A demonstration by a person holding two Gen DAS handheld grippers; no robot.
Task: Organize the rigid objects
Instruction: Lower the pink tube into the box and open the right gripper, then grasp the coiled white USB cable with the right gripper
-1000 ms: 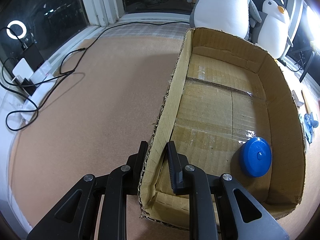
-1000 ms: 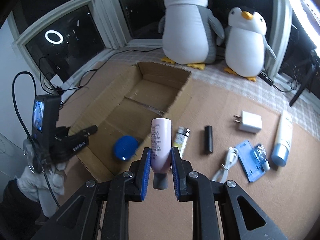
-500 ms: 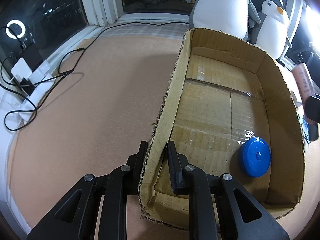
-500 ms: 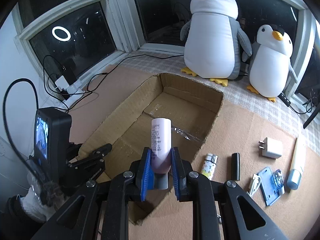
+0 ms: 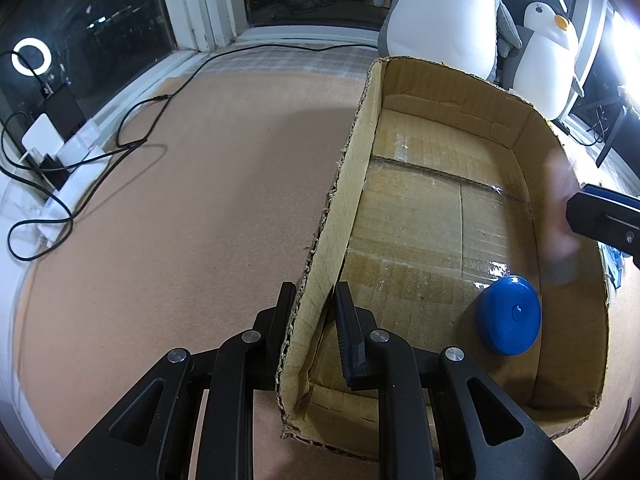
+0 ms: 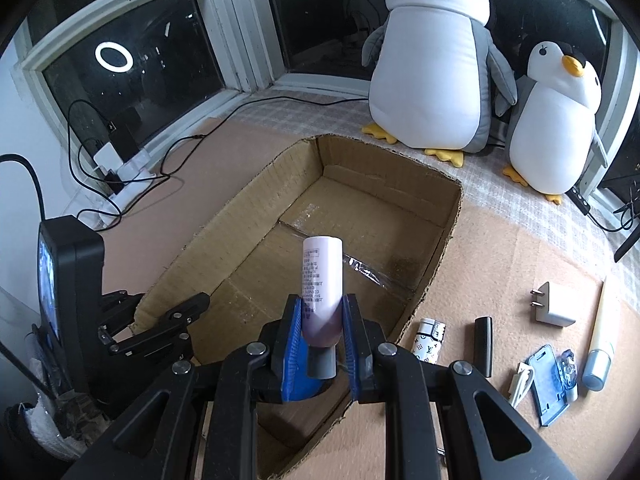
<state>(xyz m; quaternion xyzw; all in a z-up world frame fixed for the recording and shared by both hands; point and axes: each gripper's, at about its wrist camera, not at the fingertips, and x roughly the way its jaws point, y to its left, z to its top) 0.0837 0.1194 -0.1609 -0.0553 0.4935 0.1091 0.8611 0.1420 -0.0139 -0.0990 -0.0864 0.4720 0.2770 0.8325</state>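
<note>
Cardboard forms the open box at the centre of the scene. Its left wall is pinched by the left gripper, one finger outside and one inside. A pink bottle with a grey cap is positioned between the blue pads of the right gripper, above the near end of the box; these jaws are opening, with the pads seen against the bottle's sides. A blue round case is located on the box floor, near the right wall.
</note>
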